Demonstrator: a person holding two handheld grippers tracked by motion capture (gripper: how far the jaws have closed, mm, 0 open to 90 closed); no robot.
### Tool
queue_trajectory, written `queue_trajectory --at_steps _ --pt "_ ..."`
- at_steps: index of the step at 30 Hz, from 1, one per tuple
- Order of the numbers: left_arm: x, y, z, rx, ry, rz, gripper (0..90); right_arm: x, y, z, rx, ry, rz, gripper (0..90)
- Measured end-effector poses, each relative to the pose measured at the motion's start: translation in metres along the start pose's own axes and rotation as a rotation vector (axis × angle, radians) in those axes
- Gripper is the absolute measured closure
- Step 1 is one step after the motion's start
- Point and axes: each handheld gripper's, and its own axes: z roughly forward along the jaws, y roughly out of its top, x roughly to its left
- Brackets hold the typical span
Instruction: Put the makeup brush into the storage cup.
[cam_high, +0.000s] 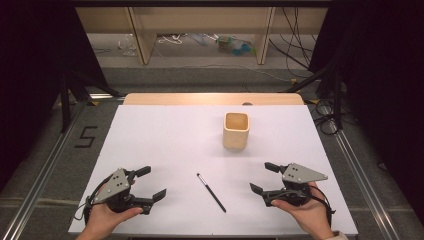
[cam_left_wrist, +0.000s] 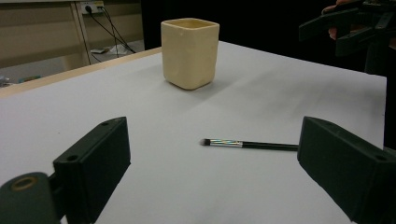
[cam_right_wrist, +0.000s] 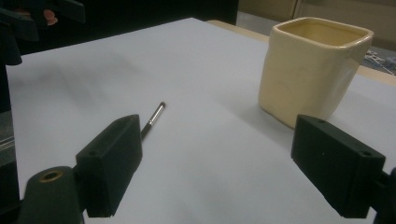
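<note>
Nothing done yet, I judge: my left gripper and right gripper sit released and empty at the lower corners, the brush lies untouched bottom centre, the cup above it

A slim brush lies flat on the white surface, near the front edge and about midway between left and right. Its handle is black, with a shiny metal ferrule and a small dark tip. It lies at a slant, tip pointing far-left, handle end near-right. A cream, square-sided cup stands upright farther back, well apart from the brush, its mouth open.
</note>
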Motion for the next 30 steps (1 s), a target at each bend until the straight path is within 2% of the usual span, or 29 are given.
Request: queue_trajectory --at_steps 5,6,8,9,10,12,26,30 --pt "-0.001 0.000 0.000 -0.001 0.004 -0.009 9.5 0.001 0.000 0.001 0.003 0.010 -0.001 18.5" --pt "-0.001 0.000 -0.001 0.000 0.007 -0.009 9.6 0.002 0.001 0.001 0.026 0.004 -0.007 19.4" --pt "-0.001 0.000 -0.001 -0.007 0.002 -0.010 9.6 0.003 0.001 0.002 0.016 0.012 -0.004 19.8" --pt "-0.001 0.001 -0.001 -0.002 0.006 -0.008 9.6 0.004 0.002 0.002 0.034 0.007 -0.012 20.3" --pt "-0.001 0.001 -0.001 -0.005 0.004 -0.008 9.6 0.004 0.002 0.004 0.020 0.012 -0.011 20.4" --pt "-0.001 0.001 -0.002 -0.005 0.003 -0.009 9.6 0.005 0.003 0.006 0.035 0.015 -0.014 20.9" --pt "-0.002 0.002 -0.003 0.002 0.005 -0.008 10.2 0.009 0.012 0.033 0.119 0.051 -0.019 21.5" --pt "-0.001 0.002 -0.002 0.003 -0.002 0.007 10.3 0.013 0.017 0.045 0.146 0.068 -0.014 22.3"
